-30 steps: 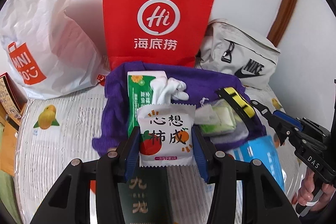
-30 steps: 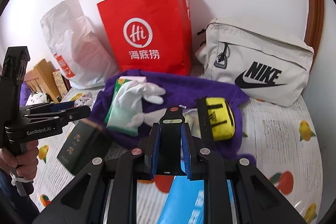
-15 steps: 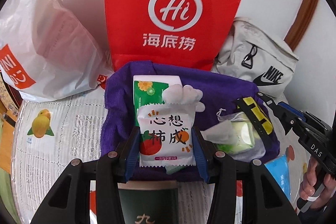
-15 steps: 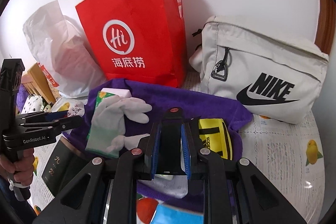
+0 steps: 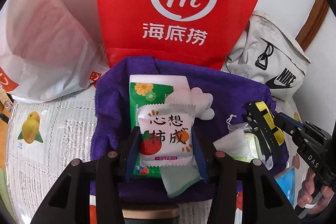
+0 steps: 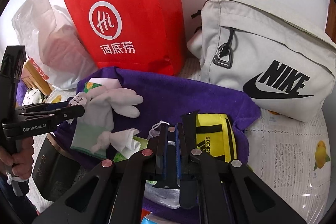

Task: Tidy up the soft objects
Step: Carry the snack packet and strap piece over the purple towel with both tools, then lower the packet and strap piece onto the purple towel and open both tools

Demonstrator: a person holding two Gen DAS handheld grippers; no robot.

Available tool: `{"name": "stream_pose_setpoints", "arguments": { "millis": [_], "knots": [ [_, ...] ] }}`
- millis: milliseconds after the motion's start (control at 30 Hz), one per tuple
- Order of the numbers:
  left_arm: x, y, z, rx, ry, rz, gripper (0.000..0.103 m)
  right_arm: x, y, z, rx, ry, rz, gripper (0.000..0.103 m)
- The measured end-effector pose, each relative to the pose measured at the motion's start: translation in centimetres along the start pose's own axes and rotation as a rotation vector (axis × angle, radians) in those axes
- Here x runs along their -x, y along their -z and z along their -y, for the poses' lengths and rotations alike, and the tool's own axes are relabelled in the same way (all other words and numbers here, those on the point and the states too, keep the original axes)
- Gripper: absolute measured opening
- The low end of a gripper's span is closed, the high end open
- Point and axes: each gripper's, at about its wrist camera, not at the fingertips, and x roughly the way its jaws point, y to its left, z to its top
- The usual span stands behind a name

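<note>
Both hands dipped toward purple towel (image 5: 109, 98); left gripper (image 5: 167, 147) pinches sachet (image 5: 167, 135); right gripper (image 6: 171, 148) closed.

From my left wrist view, the white snack sachet with black characters (image 5: 166, 135) covers the middle of the green-and-white wipes packet (image 5: 147, 98) on the purple towel (image 5: 229, 96). Left of the towel, the white plastic shopping bag (image 5: 42, 45) runs off the frame. The red paper bag (image 5: 178, 3) behind loses its top there too.
</note>
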Motion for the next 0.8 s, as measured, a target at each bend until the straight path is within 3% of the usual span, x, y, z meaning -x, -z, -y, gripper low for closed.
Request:
{"name": "stream_pose_setpoints", "arguments": {
  "millis": [333,433,500,800],
  "knots": [
    [-0.8,-0.2,0.2,0.006,0.025,-0.008,0.05,1.3,0.4,-0.1,-0.002,0.004,-0.001,0.009],
    [-1.1,-0.4,0.4,0.0,0.026,-0.006,0.058,1.7,0.7,-0.1,-0.011,-0.005,0.001,0.009],
    [-1.2,-0.5,0.5,-0.001,0.041,0.004,0.07,1.8,0.9,-0.1,-0.013,-0.003,-0.002,0.009],
    [-0.5,-0.2,1.1,0.009,0.031,-0.01,0.076,2.6,2.0,-0.2,-0.019,-0.005,-0.018,0.009]
  ]
}}
